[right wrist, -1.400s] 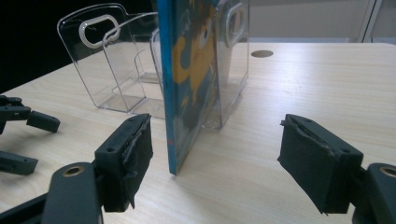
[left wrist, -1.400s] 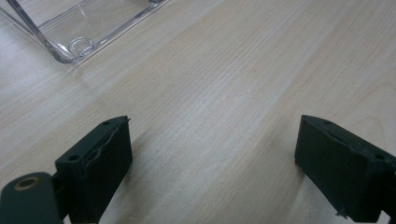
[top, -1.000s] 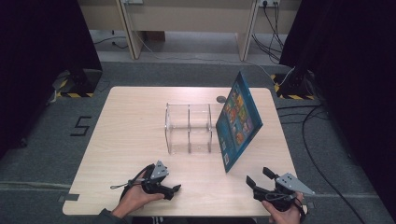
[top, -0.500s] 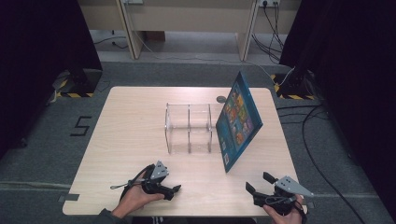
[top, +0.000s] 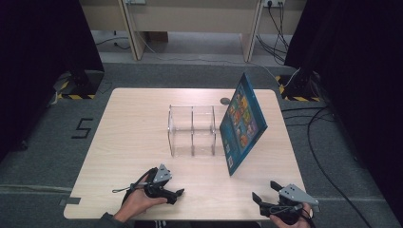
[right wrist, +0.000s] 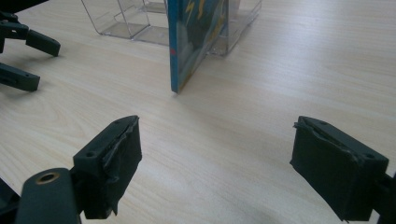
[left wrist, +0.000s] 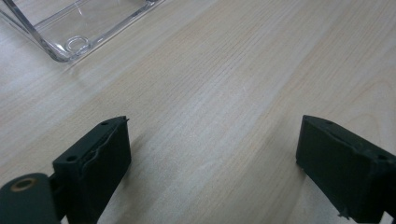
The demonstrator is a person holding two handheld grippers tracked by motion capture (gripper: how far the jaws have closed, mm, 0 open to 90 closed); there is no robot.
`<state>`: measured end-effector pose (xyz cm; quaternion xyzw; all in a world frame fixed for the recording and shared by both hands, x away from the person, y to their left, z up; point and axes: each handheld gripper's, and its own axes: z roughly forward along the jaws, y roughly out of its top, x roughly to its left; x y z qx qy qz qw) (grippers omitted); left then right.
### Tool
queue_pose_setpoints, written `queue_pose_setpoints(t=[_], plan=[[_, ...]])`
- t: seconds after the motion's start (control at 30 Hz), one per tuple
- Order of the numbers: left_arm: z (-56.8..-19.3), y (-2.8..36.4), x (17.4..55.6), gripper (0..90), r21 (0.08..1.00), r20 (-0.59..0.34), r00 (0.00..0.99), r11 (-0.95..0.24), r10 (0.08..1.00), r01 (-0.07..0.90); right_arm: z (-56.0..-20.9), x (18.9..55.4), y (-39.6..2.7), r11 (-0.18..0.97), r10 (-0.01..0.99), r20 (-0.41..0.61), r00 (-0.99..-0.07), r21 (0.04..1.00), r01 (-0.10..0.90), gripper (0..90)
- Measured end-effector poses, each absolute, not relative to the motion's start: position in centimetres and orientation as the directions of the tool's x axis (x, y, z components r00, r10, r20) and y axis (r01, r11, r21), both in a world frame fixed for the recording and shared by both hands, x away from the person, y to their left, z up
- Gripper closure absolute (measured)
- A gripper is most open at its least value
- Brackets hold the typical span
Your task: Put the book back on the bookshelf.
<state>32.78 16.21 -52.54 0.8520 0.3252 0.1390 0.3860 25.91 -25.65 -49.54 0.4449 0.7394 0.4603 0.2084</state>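
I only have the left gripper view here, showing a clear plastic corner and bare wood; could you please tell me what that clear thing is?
Observer: A clear acrylic rack with upright dividers, mid-table.
Operator: Is anything in it or against it?
Observer: A blue picture book stands tilted, leaning on the rack's right end.
Operator: Where is the right gripper?
Observer: The right gripper is open at the table's near right edge, jaws aimed toward the book's near corner.

My left tool [top: 172, 194] and right tool [top: 266, 194] both rest low near me, jaws spread wide, gripping nothing.
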Motion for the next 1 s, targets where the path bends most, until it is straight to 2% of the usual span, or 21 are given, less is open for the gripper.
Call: queue_pose_setpoints(t=[1.0], plan=[[-52.5, 16.2, 32.7, 9.1, 0.747, -0.014, 0.751, -0.493, 0.660, 0.446, -51.1, 25.2, -25.8, 0.354, 0.847, 0.010, -0.531, 0.734, 0.579, 17.5]])
